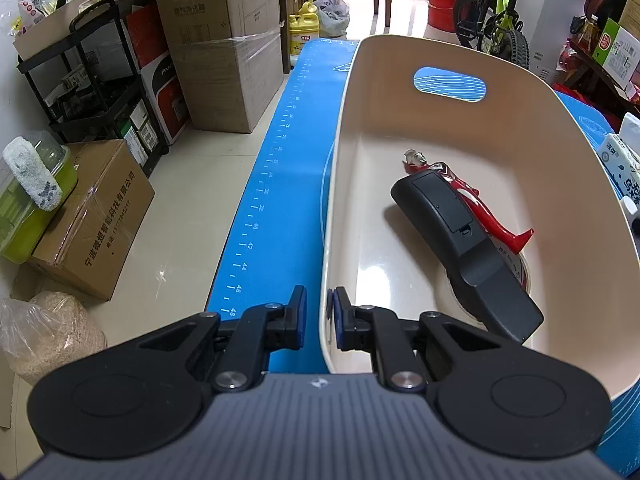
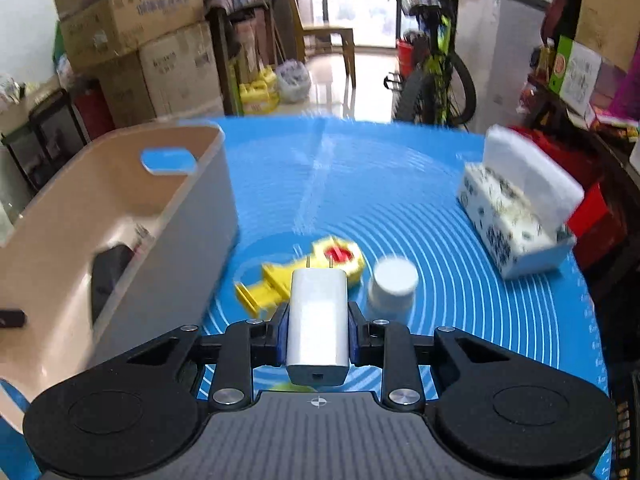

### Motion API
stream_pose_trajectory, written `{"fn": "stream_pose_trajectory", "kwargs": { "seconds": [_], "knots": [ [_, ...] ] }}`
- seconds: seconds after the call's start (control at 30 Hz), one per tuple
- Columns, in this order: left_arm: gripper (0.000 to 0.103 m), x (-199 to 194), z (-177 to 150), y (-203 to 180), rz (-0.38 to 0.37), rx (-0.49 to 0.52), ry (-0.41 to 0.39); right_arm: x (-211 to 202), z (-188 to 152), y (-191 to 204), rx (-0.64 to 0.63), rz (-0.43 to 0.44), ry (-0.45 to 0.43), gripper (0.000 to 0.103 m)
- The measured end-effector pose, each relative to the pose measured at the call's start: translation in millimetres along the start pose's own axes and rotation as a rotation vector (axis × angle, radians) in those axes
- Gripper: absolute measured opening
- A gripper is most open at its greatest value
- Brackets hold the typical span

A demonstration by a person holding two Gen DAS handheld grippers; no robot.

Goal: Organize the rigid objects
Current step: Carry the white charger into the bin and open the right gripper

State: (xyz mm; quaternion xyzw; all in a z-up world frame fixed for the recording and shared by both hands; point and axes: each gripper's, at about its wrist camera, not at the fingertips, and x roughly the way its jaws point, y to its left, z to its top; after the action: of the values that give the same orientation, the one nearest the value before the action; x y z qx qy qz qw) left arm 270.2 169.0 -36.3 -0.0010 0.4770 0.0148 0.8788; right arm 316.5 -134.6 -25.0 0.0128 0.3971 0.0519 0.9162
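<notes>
A beige plastic basket (image 1: 400, 56) stands on the blue mat (image 1: 280, 184). My left gripper (image 1: 320, 316) is shut on its near left rim, one finger outside and one inside. A black handheld device (image 1: 460, 236) and a red and silver figure (image 1: 476, 200) lie in the basket. My right gripper (image 2: 318, 320) is shut on a white plug charger (image 2: 318, 296), prongs pointing away, lifted above the mat (image 2: 360, 180). Below it lie a yellow toy with a red centre (image 2: 272, 280) and a small white cylinder (image 2: 392, 284). The basket (image 2: 192, 208) is to the left.
A tissue pack (image 2: 516, 216) sits at the mat's right side. Cardboard boxes (image 1: 224, 60), a black cart (image 1: 92, 80) and a sack (image 1: 44, 340) crowd the floor to the left. A bicycle (image 2: 436, 72) and shelves stand beyond the table.
</notes>
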Motion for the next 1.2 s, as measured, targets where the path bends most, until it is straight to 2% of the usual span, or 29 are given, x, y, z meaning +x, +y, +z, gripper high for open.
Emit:
{"fn": "stream_pose_trajectory", "kwargs": {
  "seconds": [0.3,0.43,0.57,0.73,0.93,1.2],
  "knots": [
    [0.016,1,-1,-1,-0.004,-0.002,0.001,-46,40,42,-0.048,0.129,-0.142,0.036],
    [0.016,1,-1,-1,-0.004,-0.002,0.0,-50,55,74,-0.122,0.198,-0.145,0.036],
    [0.016,1,-1,0,-0.006,-0.005,-0.001,-37,63,106,-0.226,0.225,-0.11,0.036],
    [0.016,2,-1,0,-0.005,-0.001,-0.002,-3,62,137,-0.311,0.234,-0.024,0.036],
    [0.015,2,-1,0,-0.005,0.001,-0.002,30,46,164,-0.426,0.196,0.077,0.036],
    [0.014,2,-1,-1,-0.007,-0.002,-0.001,66,33,183,-0.518,0.127,0.214,0.036]
  ]
}}
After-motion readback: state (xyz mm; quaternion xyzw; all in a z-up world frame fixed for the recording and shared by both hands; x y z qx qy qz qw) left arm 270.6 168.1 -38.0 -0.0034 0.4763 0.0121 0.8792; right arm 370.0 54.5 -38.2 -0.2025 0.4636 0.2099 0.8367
